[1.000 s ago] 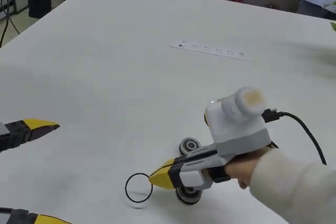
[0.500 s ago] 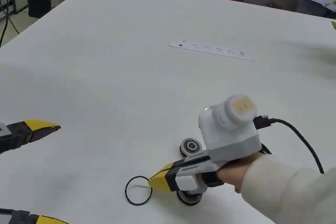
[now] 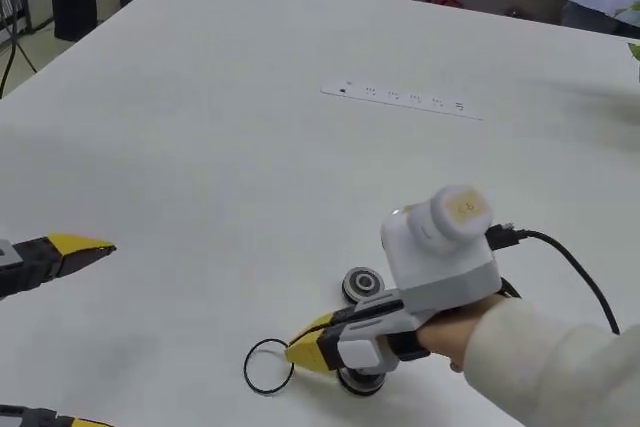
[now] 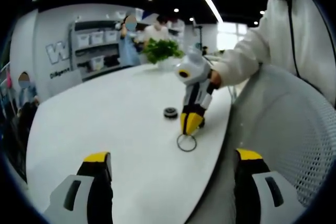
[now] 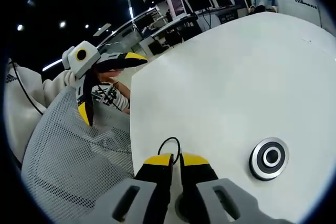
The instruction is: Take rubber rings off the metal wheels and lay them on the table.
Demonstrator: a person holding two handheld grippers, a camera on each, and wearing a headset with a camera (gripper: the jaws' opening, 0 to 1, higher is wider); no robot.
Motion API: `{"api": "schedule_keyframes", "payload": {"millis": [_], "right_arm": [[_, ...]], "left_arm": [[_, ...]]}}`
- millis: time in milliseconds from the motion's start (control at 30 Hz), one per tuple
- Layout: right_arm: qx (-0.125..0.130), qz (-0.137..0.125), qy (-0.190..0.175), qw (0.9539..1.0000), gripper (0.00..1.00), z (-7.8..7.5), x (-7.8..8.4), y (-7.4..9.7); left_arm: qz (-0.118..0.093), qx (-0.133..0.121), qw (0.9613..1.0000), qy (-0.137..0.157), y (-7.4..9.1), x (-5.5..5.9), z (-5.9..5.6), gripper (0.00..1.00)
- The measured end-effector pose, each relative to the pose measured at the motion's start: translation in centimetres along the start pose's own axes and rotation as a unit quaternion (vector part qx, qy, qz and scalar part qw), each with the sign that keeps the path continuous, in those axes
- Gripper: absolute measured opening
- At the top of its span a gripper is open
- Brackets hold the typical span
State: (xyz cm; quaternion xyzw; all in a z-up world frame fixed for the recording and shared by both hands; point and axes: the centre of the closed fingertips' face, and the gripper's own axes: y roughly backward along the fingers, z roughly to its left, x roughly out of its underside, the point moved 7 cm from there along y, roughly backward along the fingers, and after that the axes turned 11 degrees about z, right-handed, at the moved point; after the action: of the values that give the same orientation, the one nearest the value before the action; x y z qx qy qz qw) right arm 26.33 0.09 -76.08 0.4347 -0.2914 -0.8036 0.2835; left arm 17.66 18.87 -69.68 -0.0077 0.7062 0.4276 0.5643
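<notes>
white table (image 3: pixel 200 147) runs back to a power strip (image 3: pixel 400 97) at 12 o'clock in the head view. right gripper (image 3: pixel 298 352) lies low at 5 o'clock, its yellow jaws drawn together on the near edge of the rubber ring (image 3: pixel 247 367), which lies flat on the table at 9 o'clock of the tips. one metal wheel (image 3: pixel 362 283) sits bare at 1 o'clock of the tips; a second wheel (image 3: pixel 360 380) is half hidden under the jaws. left gripper (image 4: pixel 173 157) hangs at the table's edge, jaws wide apart, holding nothing.
</notes>
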Motion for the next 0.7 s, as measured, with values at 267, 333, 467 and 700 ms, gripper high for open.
{"api": "schedule_keyframes", "payload": {"millis": [267,333,467,700], "right_arm": [[0.006,-0.001,0.010,0.9999,0.05,0.1,0.1,0.4],[0.005,-0.002,0.011,0.9999,0.05,0.2,0.1,0.6],[0.008,-0.003,0.019,0.9998,0.06,0.4,0.0,1.0],[0.010,-0.013,0.034,0.9993,0.10,1.0,-0.2,2.0]], "left_arm": [[0.001,0.001,1.0000,0.000,0.0,0.2,0.0,0.98],[0.001,0.001,1.0000,0.000,0.1,0.2,0.0,0.98],[0.001,0.000,1.0000,0.000,0.1,0.1,0.0,0.98],[0.001,0.001,1.0000,-0.004,0.1,-0.1,-0.1,0.98]]}}
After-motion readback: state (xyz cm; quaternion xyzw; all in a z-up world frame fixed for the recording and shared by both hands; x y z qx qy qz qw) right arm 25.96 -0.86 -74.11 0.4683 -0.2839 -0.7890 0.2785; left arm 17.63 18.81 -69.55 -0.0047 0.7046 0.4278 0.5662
